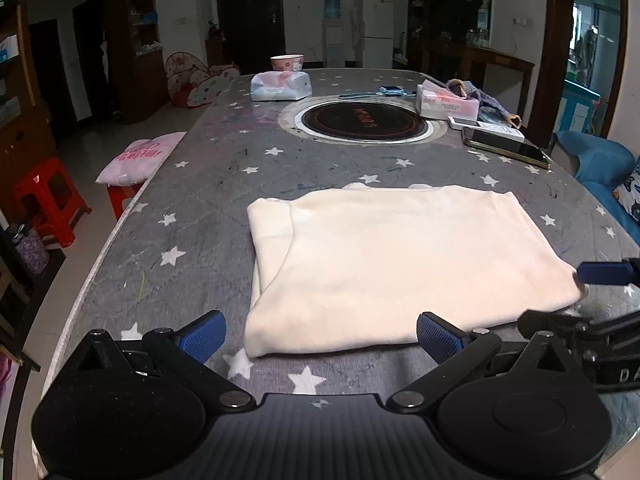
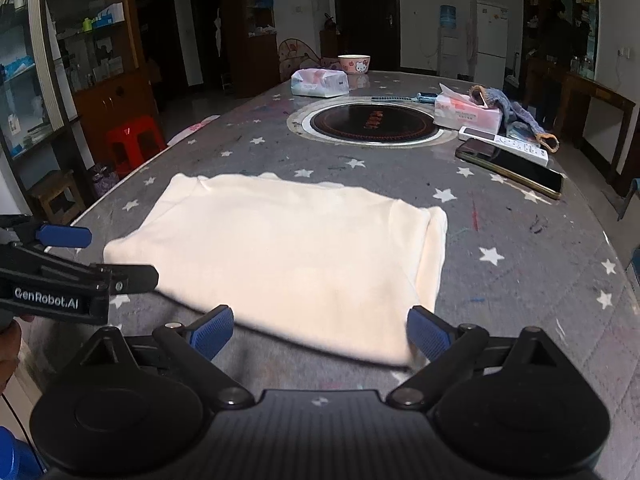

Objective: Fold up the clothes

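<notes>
We see the cream garment (image 1: 384, 264) folded flat on the table (image 1: 208, 200). It looks soft and light; its near corners suit pinching. Our left hand-held gripper (image 1: 320, 338) and right hand-held gripper (image 2: 320, 332) gape, empty.

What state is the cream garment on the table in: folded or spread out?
Folded. The cream garment lies as a compact rectangle, with stacked layers showing along its left edge in the left wrist view. Neither gripper holds it.

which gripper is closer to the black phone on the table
Right. The right gripper sits at the folded cream garment's near edge on the phone's side; the left gripper is farther across.
</notes>
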